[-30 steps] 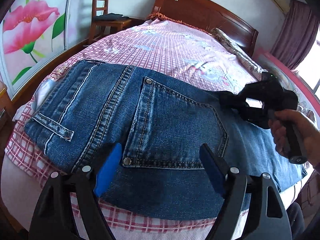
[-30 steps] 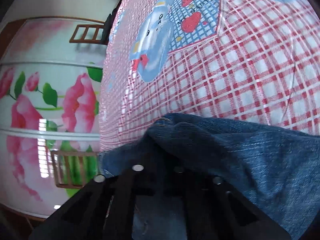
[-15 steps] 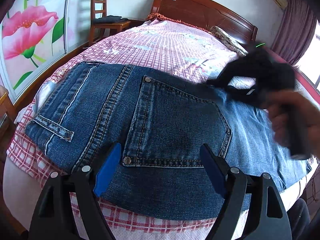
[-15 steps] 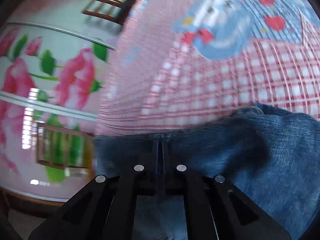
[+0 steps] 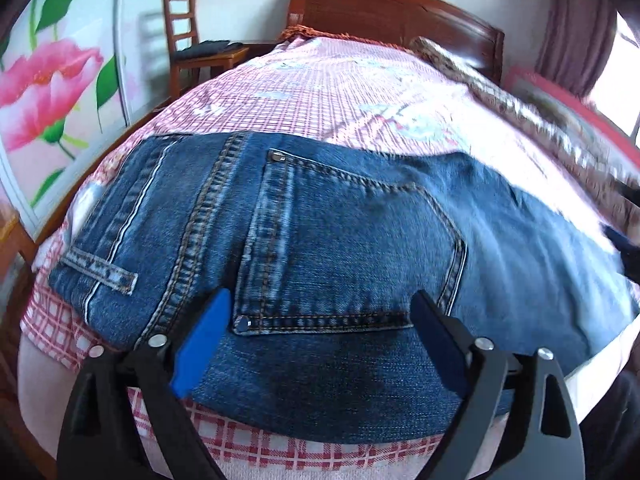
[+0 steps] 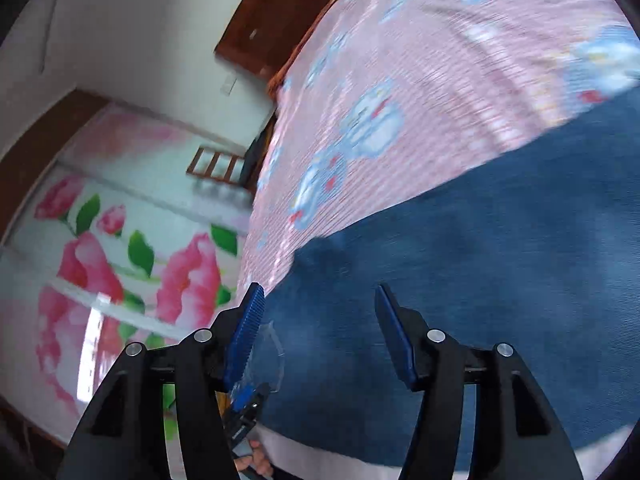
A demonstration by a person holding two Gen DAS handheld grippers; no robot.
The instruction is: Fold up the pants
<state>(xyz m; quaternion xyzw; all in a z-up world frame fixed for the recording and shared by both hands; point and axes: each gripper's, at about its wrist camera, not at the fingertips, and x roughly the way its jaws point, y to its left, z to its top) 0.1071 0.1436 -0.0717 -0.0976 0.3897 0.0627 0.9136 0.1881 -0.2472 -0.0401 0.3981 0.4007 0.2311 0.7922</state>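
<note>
Both grippers have just been opening: the right gripper [image 6: 318,330] has let go of the denim it pinched a second ago and pulled off to the right, nothing between its pads. Left to right, the jeans [image 5: 320,240] lie folded across the bed [image 5: 340,92], waistband leftward. Spread wide and empty, the left gripper [image 5: 320,326] hovers at their near edge, seemingly nearer.
</note>
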